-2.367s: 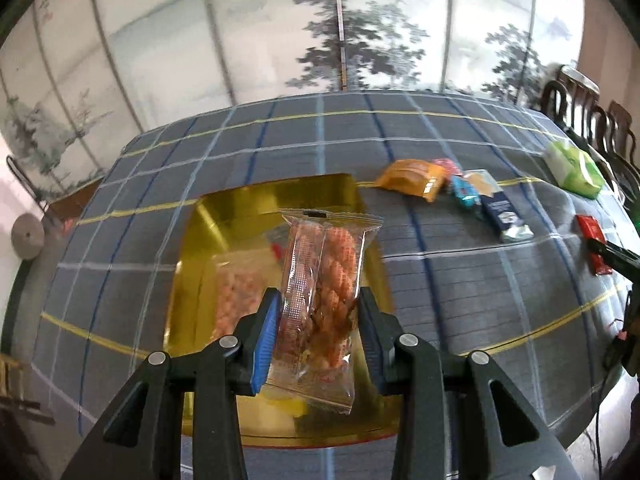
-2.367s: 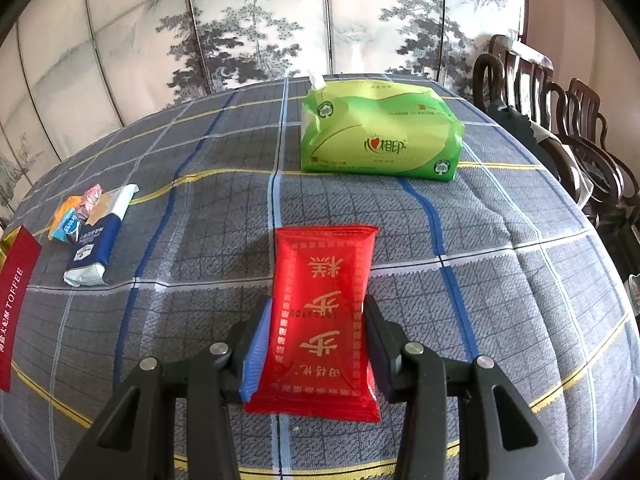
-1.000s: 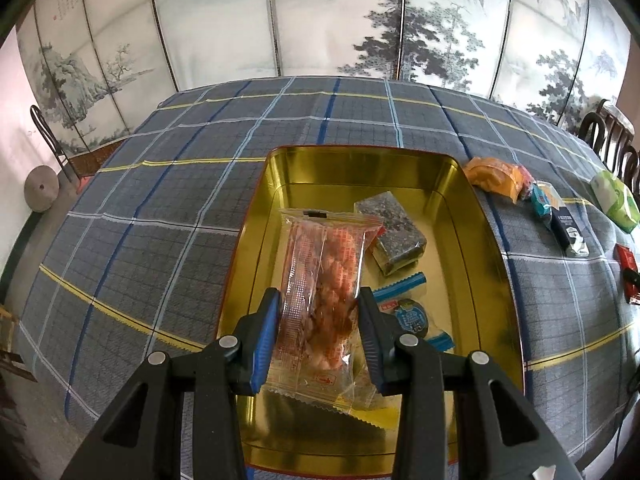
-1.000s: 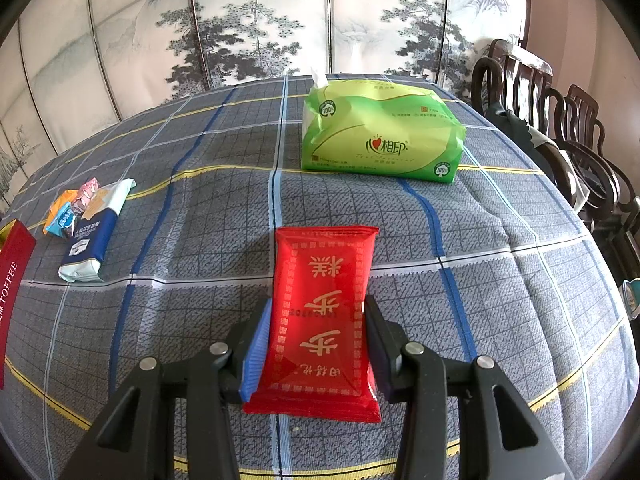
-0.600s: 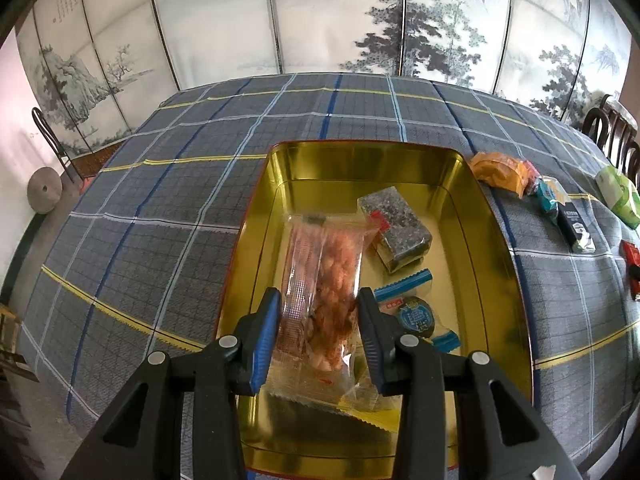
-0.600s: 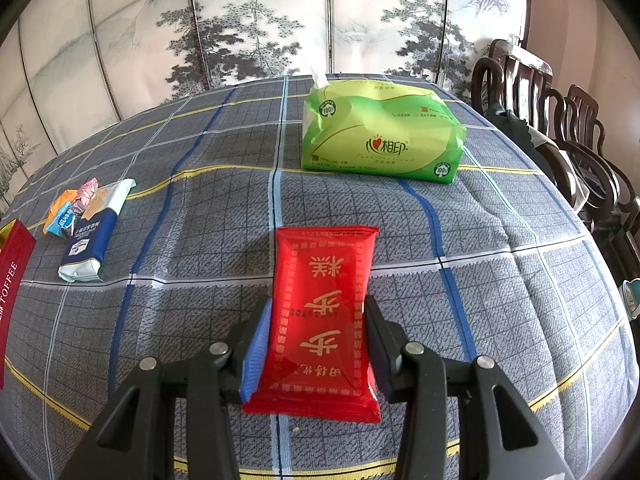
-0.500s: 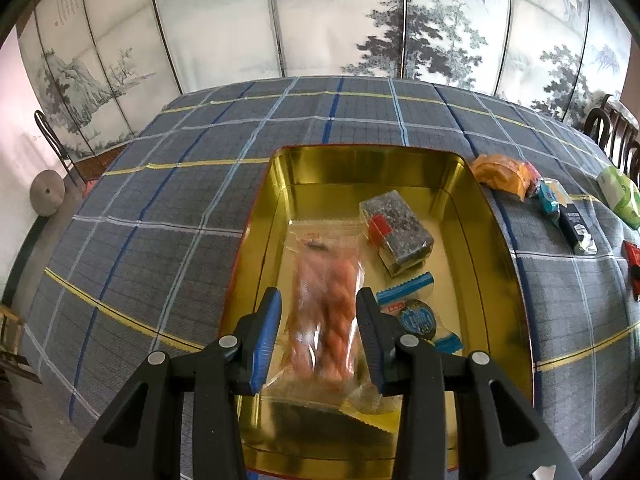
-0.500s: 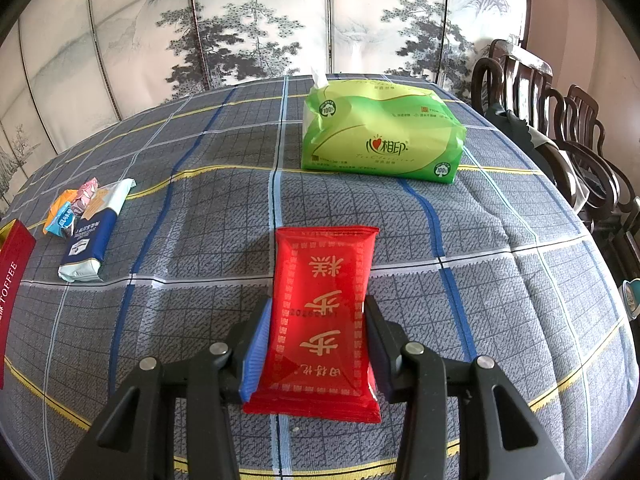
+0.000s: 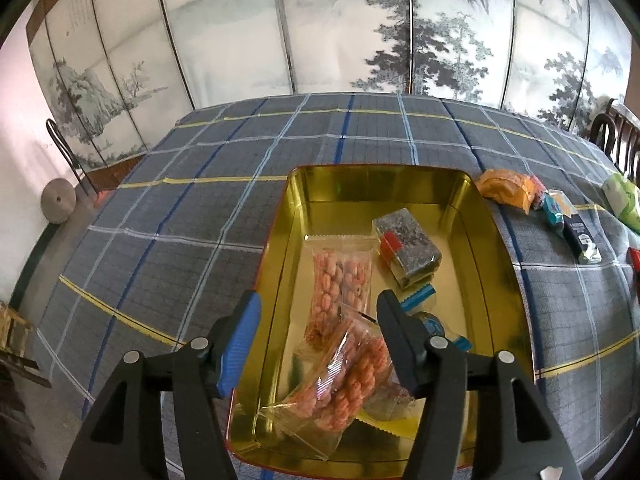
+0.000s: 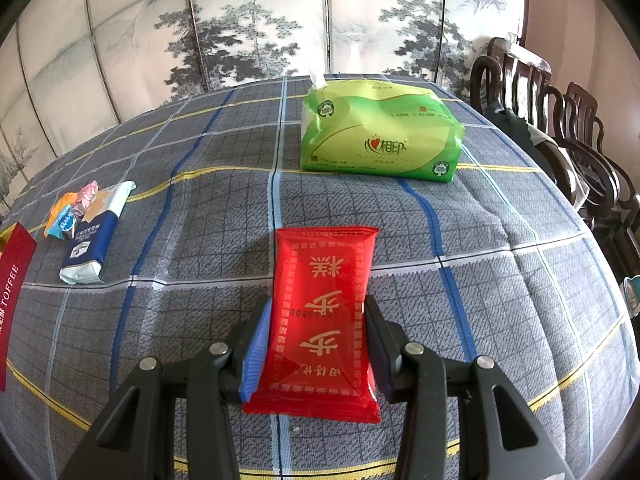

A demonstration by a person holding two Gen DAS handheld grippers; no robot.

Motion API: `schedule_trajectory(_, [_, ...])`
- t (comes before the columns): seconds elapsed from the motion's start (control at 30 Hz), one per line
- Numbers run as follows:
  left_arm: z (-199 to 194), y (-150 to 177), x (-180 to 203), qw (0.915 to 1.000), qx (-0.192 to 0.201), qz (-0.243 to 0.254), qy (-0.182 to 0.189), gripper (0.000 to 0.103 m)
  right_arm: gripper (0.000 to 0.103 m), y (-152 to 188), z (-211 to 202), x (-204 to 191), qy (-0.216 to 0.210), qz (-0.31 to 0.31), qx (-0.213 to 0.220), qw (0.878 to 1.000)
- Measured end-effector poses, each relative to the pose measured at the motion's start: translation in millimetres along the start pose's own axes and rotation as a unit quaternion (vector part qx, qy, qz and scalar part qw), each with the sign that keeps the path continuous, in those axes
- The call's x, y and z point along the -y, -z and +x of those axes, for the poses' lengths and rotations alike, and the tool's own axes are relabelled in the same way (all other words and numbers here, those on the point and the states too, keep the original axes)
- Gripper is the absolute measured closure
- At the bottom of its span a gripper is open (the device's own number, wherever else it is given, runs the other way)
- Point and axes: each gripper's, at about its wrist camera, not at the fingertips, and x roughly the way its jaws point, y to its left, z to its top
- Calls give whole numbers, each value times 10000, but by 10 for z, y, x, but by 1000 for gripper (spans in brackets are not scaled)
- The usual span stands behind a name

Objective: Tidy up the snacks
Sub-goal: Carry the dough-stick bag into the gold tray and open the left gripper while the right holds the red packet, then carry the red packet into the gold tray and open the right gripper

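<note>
In the left wrist view my left gripper (image 9: 318, 320) is open and empty above the near end of a gold tin tray (image 9: 494, 240). A clear bag of orange twisted snacks (image 9: 344, 380) lies tilted in the tray below the jaws. A second clear bag of orange snacks (image 9: 340, 280), a dark wrapped block (image 9: 408, 246) and small blue packets (image 9: 424, 312) also lie in the tray. In the right wrist view my right gripper (image 10: 318, 344) is shut on a red snack packet (image 10: 324, 312) resting on the checked tablecloth.
A green tissue pack (image 10: 380, 136) stands at the back of the table. A navy-white packet (image 10: 94, 236) and small candies (image 10: 68, 212) lie to the left, and also show in the left wrist view (image 9: 552, 208) beside an orange packet (image 9: 506, 190). A red tin lid (image 10: 12, 280) is at the left edge. Wooden chairs (image 10: 560, 120) stand at the right.
My left gripper opened and let go of the clear bag of twisted snacks, which dropped into the tray and lies tilted. The right gripper and red packet have not moved.
</note>
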Motion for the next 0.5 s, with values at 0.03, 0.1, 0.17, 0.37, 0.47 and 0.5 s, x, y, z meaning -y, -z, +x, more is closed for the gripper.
schedule_trajectory(0.03, [-7,-4,7,10000,11,24,-5,45,59,2,-3,9,-4,12,0,10000])
schedule_trajectory(0.1, [-24,-12,9,10000,44,49,-32,45,59,10,-6,22,-19,42,0,10000])
schedule_trajectory(0.17, [-36,-21,6,9999,75,47,-52,45,59,22,-18,29,-47,59,3,10000])
schedule_trajectory(0.37, [-61,-33,0,9999,109,32,-75,45,59,83,-82,-2,-187,94,-14,9998])
schedule_trajectory(0.47, [-96,-33,-5,9998,139,32,-110,45,59,110,-136,-69,-280,79,-6,9996])
schedule_trajectory(0.5, [-111,-30,-7,9998,149,25,-110,45,59,121,-162,-92,-308,60,3,9995])
